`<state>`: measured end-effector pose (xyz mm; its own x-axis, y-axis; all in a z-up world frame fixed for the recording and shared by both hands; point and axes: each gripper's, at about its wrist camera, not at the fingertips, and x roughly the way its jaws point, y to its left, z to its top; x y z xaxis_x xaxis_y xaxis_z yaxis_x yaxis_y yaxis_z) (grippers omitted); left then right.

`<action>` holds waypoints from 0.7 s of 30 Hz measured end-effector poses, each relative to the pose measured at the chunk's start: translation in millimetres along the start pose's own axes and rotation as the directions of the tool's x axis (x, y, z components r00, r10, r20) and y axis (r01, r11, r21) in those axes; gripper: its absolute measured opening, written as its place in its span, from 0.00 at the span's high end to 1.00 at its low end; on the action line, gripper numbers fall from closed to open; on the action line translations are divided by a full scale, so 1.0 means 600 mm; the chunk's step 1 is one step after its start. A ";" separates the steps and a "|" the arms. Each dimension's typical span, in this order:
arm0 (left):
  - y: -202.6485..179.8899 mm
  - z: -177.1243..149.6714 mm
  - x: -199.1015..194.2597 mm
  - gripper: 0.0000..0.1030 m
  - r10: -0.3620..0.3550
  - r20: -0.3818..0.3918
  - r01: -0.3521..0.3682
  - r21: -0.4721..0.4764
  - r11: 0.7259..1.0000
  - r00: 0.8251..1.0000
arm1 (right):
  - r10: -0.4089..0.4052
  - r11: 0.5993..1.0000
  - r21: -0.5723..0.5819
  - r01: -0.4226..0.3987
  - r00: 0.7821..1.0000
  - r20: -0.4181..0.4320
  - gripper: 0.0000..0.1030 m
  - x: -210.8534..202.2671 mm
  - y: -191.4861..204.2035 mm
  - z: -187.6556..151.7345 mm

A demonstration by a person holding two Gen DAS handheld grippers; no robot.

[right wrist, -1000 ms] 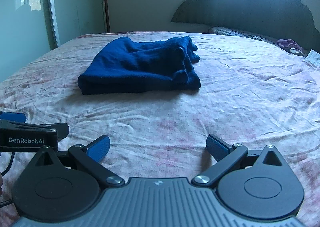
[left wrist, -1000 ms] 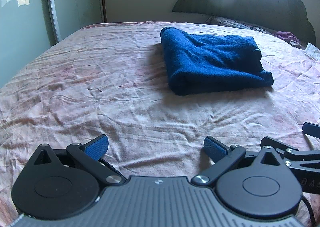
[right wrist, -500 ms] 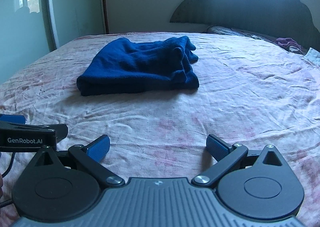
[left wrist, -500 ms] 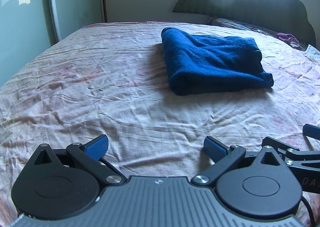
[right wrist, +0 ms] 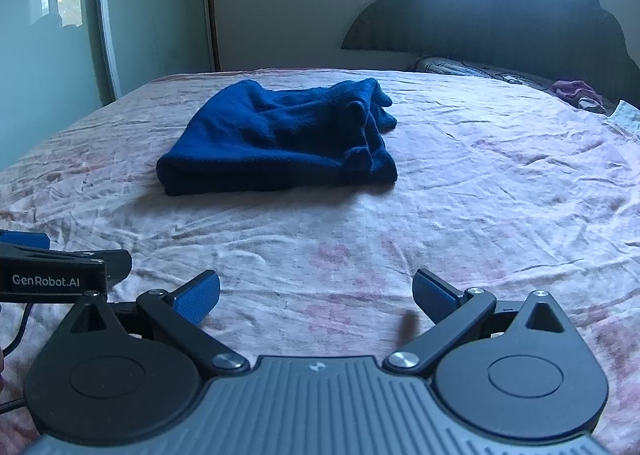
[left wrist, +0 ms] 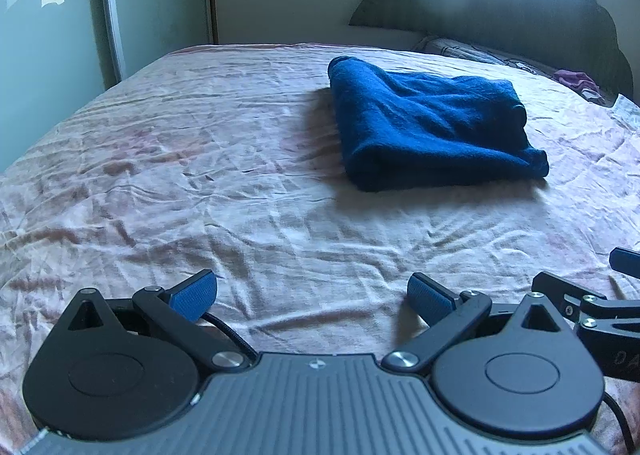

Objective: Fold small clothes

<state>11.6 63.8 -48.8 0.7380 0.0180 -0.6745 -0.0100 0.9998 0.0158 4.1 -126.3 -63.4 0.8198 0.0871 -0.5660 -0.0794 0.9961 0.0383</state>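
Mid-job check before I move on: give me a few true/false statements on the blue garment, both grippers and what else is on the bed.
1. The blue garment lies folded on the bed sheet. True.
2. The left gripper is shut on the garment. False: it is open, short of the garment.
3. The right gripper is open and holds nothing. True.
4. A purple cloth lies on top of the blue garment. False: it lies apart, near the headboard.
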 end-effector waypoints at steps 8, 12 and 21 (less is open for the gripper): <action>-0.003 -0.002 0.000 0.01 0.013 0.005 -0.013 0.015 1.000 1.000 | 0.004 1.000 -0.003 -0.004 1.000 0.000 0.00 -0.002 -0.003 0.000; -0.002 -0.002 0.000 0.01 0.018 0.005 -0.018 0.017 1.000 1.000 | 0.006 1.000 -0.004 -0.006 1.000 -0.003 0.00 -0.001 -0.003 0.000; -0.001 -0.002 0.002 0.01 0.015 0.001 -0.015 0.017 1.000 1.000 | 0.007 1.000 -0.005 -0.007 1.000 -0.004 0.00 0.000 -0.002 -0.001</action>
<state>11.6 63.1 -50.4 0.7387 0.0328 -0.6733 -0.0096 0.9992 0.0381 3.9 -127.8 -63.7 0.8171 0.0936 -0.5689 -0.0874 0.9954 0.0382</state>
